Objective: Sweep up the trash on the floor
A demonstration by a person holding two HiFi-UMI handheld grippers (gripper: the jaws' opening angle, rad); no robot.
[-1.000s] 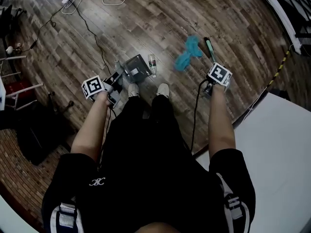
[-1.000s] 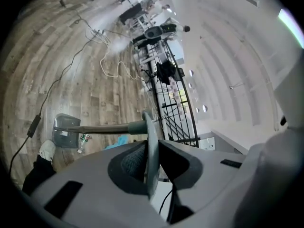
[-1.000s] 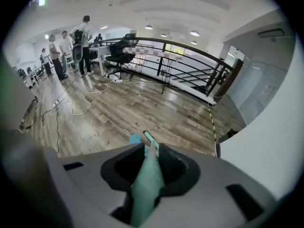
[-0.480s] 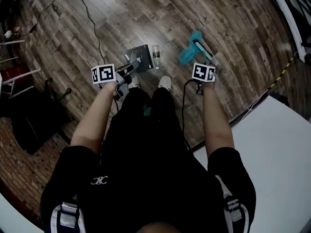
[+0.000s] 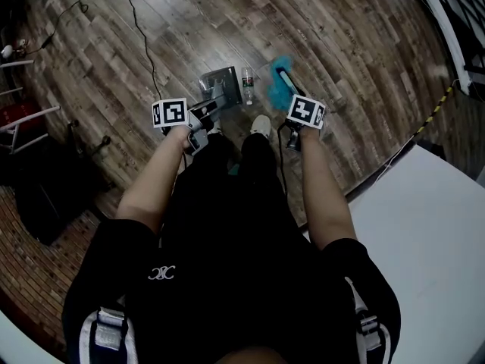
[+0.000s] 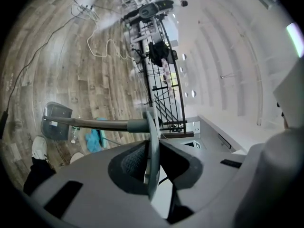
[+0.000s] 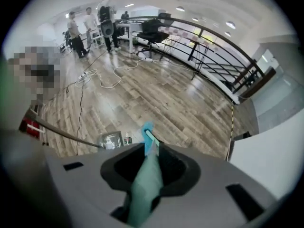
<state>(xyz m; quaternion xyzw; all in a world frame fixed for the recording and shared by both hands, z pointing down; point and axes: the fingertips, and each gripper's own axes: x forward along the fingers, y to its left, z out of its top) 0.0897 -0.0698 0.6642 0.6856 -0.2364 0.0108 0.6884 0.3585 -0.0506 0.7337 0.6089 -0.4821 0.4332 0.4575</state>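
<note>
A small plastic bottle (image 5: 247,86) lies on the wood floor just right of the grey dustpan (image 5: 220,86). My left gripper (image 5: 198,127) is shut on the dustpan's long grey handle (image 6: 104,124), and the pan (image 6: 56,121) rests on the floor ahead of my feet. My right gripper (image 5: 292,130) is shut on the teal broom handle (image 7: 145,177). The broom's blue bristle head (image 5: 279,86) touches the floor close to the right of the bottle (image 7: 127,140).
White and black cables (image 5: 144,21) trail over the floor at the back left. A white platform (image 5: 424,226) lies to my right, with a yellow-black cable (image 5: 436,106) near it. A black railing (image 7: 209,56) borders the floor; several people (image 7: 90,25) stand far off.
The right gripper has swung the broom head leftward across the floor until it lies close beside the bottle. The left gripper and dustpan shifted slightly right.
</note>
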